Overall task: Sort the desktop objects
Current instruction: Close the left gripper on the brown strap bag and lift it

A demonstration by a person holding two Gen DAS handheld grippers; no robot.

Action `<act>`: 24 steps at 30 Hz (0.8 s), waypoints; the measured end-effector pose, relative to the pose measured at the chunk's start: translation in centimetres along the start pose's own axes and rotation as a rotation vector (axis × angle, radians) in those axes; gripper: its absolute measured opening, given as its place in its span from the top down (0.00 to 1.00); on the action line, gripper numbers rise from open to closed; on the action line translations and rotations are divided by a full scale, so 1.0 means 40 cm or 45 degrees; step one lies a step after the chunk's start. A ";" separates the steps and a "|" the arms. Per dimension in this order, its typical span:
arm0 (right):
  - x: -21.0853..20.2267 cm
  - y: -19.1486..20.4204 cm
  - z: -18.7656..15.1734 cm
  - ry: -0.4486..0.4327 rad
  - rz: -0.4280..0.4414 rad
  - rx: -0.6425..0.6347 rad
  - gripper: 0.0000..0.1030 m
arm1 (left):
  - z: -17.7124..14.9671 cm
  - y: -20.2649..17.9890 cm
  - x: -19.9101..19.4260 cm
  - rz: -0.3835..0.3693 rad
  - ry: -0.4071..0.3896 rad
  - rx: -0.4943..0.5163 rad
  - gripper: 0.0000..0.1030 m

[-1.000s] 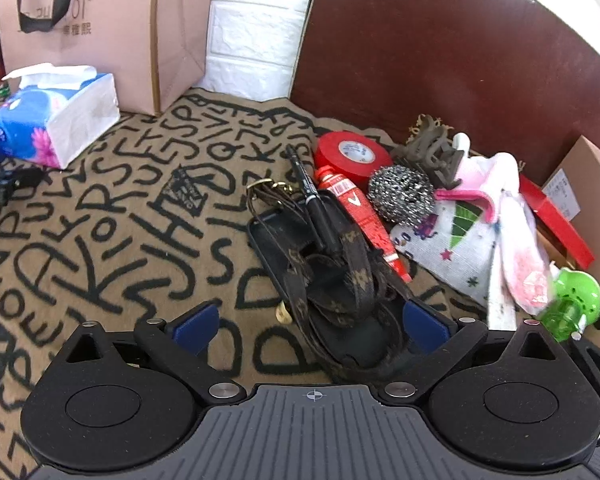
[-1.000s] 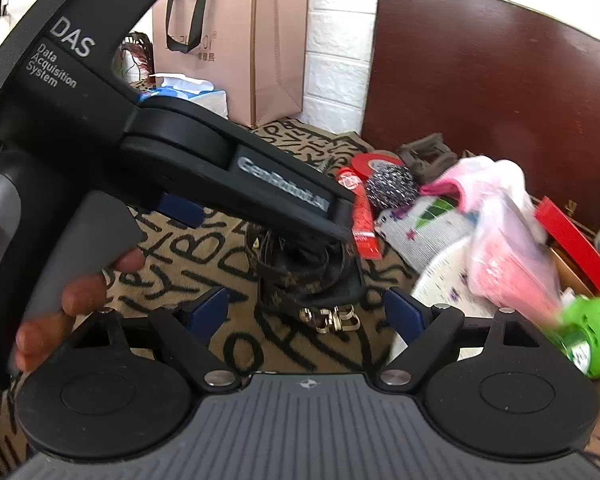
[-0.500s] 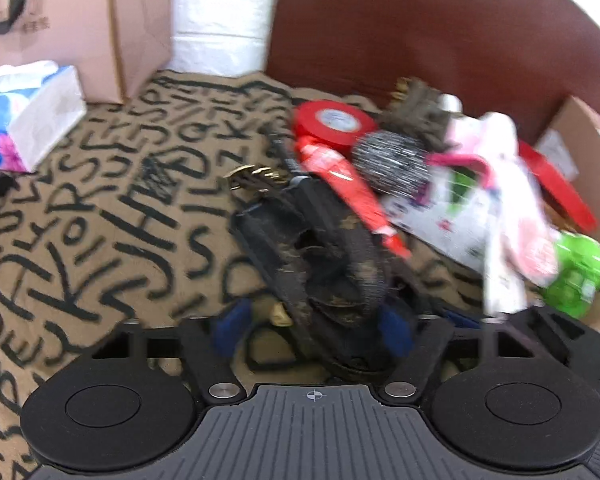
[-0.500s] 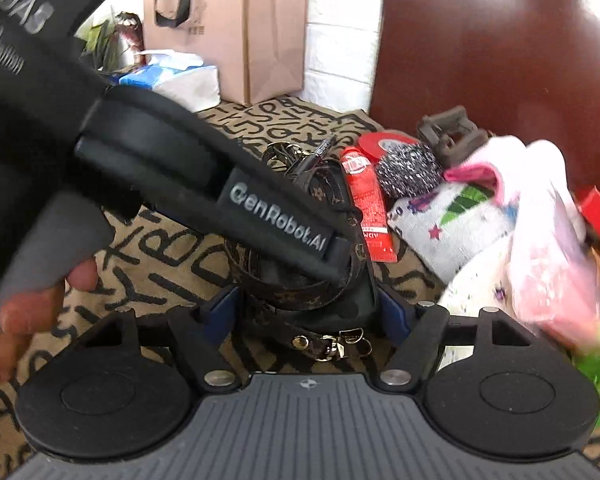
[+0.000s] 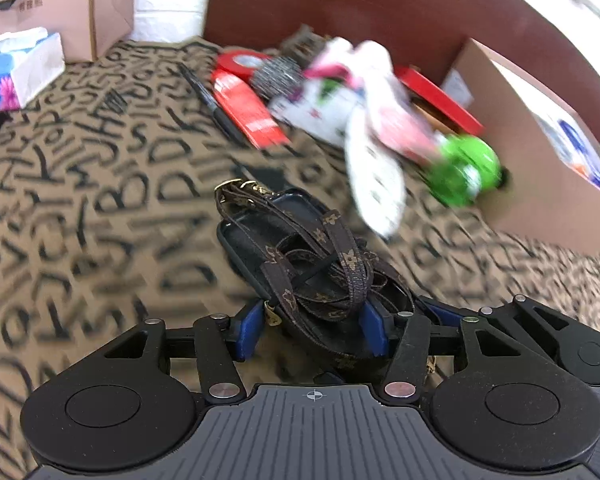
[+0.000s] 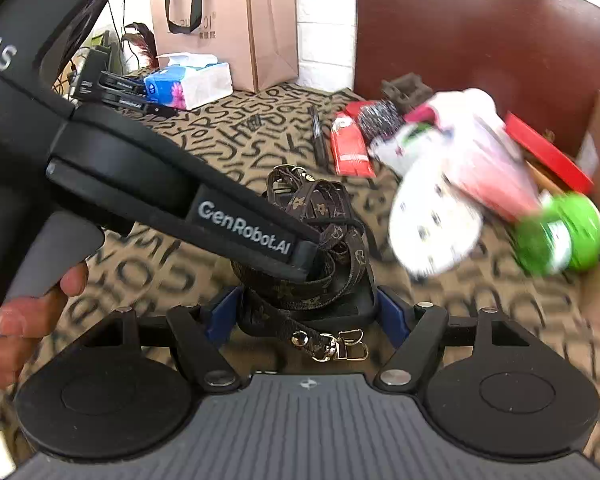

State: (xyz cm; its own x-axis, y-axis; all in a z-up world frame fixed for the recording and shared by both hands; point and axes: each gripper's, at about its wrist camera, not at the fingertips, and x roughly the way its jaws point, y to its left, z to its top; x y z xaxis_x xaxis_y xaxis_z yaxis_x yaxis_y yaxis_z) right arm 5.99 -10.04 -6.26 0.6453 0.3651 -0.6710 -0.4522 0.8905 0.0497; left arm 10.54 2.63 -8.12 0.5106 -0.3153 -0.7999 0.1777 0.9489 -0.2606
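- Left gripper [image 5: 311, 330] jaws are opening slightly, pads flanking the phone case [image 5: 300, 264] and its monogram strap [image 5: 336, 264].
- Right gripper [image 6: 306, 314] clamps the case's near end above the lettered cloth [image 5: 80, 208].
- Both hands should travel together, lest the strap's clasp [image 6: 340, 348] snags.

1. Our left gripper [image 5: 312, 326] points steeply down; its jaws are opening slightly, blue pads [image 5: 247, 330] flanking the case [image 5: 260, 236].
2. Our right gripper [image 6: 306, 312] tilts down, pads on either side of the same case.
3. Our left hand [image 6: 28, 312] wraps the left handle.
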 end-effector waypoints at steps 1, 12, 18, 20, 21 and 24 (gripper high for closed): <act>-0.023 0.002 -0.019 0.000 -0.006 0.002 0.25 | -0.018 -0.015 -0.005 -0.013 0.011 0.006 0.40; -0.186 -0.028 -0.197 0.014 -0.090 0.145 0.25 | -0.172 -0.200 -0.026 -0.117 0.093 0.162 0.25; -0.225 -0.045 -0.241 -0.016 -0.117 0.176 0.20 | -0.184 -0.191 -0.063 -0.126 0.088 0.112 0.16; -0.225 -0.048 -0.234 -0.031 -0.115 0.181 0.19 | -0.171 -0.190 -0.075 -0.109 0.051 0.098 0.12; -0.224 -0.046 -0.230 -0.037 -0.109 0.175 0.19 | -0.165 -0.189 -0.077 -0.101 0.029 0.095 0.12; -0.219 -0.037 -0.233 -0.034 -0.107 0.156 0.19 | -0.137 -0.184 -0.052 -0.075 0.025 0.054 0.11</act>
State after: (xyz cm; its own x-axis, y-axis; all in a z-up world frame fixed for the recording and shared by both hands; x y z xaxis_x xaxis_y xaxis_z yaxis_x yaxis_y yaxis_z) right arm -4.72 -17.09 -7.36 0.6948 0.2934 -0.6566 -0.3182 0.9442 0.0851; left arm 3.56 -3.64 -7.48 0.4813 -0.3700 -0.7946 0.2426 0.9274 -0.2849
